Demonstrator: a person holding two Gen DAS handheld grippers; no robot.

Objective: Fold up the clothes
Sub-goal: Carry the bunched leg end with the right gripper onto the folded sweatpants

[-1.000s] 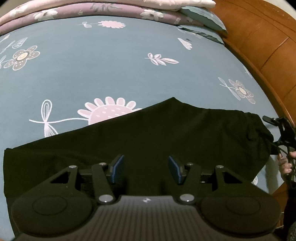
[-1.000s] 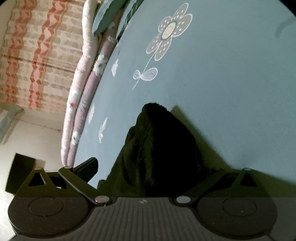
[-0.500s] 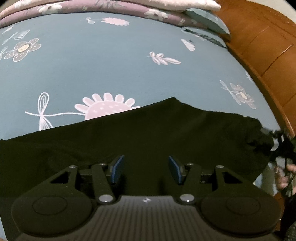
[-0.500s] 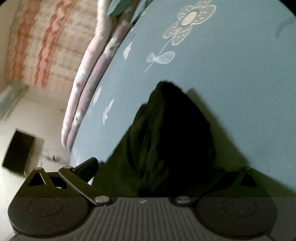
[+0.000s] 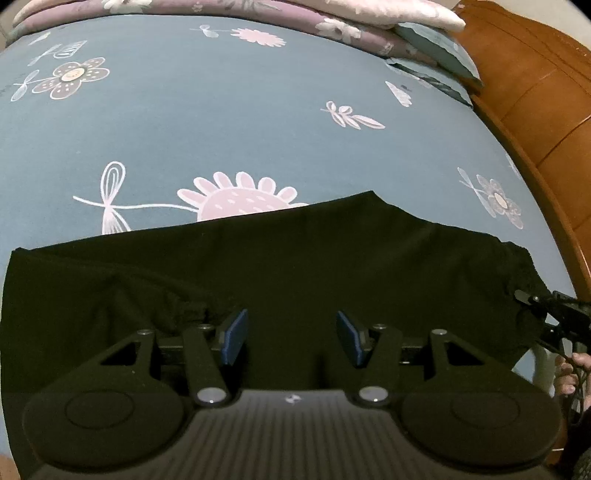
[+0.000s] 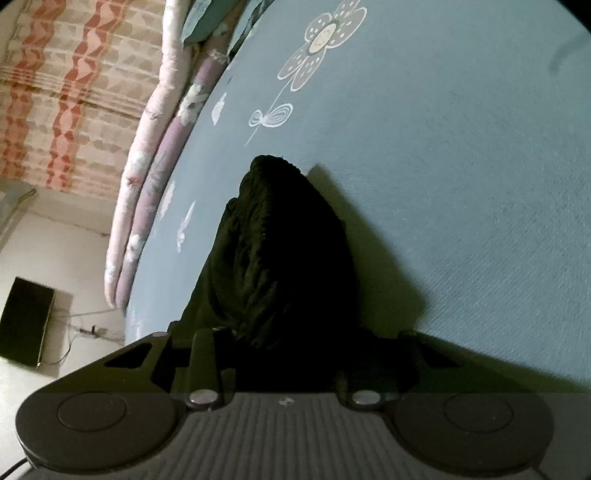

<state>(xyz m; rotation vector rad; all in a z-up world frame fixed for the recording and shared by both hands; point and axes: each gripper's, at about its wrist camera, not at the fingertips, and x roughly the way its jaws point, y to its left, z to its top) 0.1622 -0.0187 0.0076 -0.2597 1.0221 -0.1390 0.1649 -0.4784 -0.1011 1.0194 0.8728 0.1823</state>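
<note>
1. The black garment [image 5: 295,266] lies spread across the blue floral bedsheet [image 5: 221,122], wide and mostly flat, with a rumpled ridge near its left side and one end bunched up at the right.
2. Your left gripper [image 5: 291,336] hovers over the cloth with its blue pads well apart, holding nothing.
3. Your right gripper [image 6: 284,350] has the bunched end piled between its fingers; the fingertips are buried in dark fabric, so whether it is clamped cannot be told.
4. Risk: a shallow or one-layer hold at that end could slip as you draw it across, and the rumpled ridge could set a crooked crease.
5. Around the bed: folded quilts [image 5: 258,11] and pillows [image 5: 439,48] at the far edge, a wooden headboard [image 5: 546,99] on the right; nothing lies on the open sheet beyond the garment
</note>
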